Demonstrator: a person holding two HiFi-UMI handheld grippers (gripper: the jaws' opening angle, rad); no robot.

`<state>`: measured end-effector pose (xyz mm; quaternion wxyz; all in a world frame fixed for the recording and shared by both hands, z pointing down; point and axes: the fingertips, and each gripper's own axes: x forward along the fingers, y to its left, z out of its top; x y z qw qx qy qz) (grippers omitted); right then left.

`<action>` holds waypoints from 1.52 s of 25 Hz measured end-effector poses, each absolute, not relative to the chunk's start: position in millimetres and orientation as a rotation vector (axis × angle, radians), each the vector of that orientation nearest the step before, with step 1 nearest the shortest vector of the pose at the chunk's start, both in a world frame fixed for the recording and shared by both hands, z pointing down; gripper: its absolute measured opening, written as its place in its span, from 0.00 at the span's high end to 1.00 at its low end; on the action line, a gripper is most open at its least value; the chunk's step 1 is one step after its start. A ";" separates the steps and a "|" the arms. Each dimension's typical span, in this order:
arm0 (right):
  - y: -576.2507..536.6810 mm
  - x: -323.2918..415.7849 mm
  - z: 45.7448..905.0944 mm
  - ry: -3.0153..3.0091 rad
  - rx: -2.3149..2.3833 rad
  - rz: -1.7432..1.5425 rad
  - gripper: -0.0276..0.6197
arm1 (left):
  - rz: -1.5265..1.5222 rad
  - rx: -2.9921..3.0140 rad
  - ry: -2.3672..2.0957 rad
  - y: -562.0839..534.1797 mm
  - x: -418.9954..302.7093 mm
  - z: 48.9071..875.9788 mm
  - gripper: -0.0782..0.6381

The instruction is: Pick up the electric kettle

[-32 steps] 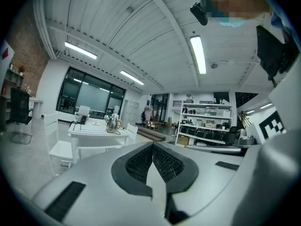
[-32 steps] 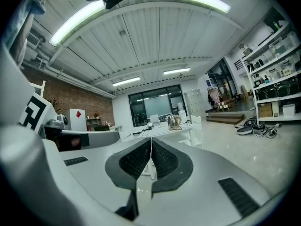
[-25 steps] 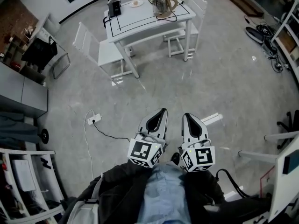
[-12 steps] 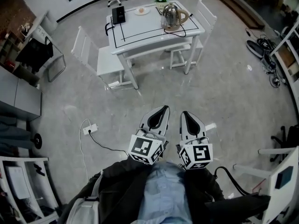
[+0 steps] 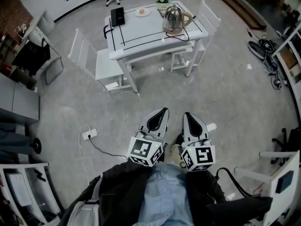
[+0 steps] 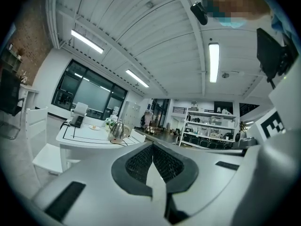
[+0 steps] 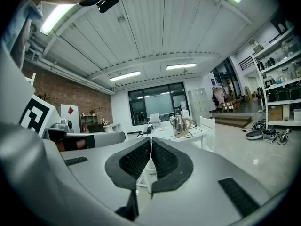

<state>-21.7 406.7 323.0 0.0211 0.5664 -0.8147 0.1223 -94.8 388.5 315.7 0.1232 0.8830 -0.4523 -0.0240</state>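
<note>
While closed, left gripper [image 5: 164, 111] beside right [image 5: 187, 115].

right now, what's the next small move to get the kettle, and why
Probably a step toward the table: the kettle stands near its far right corner, across the floor, well out of reach. The left tongs and right tongs are shut and empty, so grasping isn't yet possible.
</note>
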 end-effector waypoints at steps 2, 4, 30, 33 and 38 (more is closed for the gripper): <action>397.4 -14.3 325.8 -2.521 1.772 0.384 0.93 | -0.057 2.580 -1.306 380.9 -87.1 320.0 0.88; 385.0 -5.9 328.5 -2.524 1.779 0.382 0.93 | -0.051 2.584 -1.304 369.1 -78.3 323.1 0.88; 187.0 116.0 318.4 -2.698 1.702 0.424 0.93 | 0.075 2.619 -1.390 178.1 62.0 309.5 0.88; 168.1 121.7 321.8 -2.733 1.692 0.435 0.93 | 0.098 2.624 -1.426 161.8 66.0 310.5 0.88; 162.9 113.0 318.4 -2.756 1.670 0.452 0.93 | 0.120 2.615 -1.458 158.1 56.2 305.9 0.88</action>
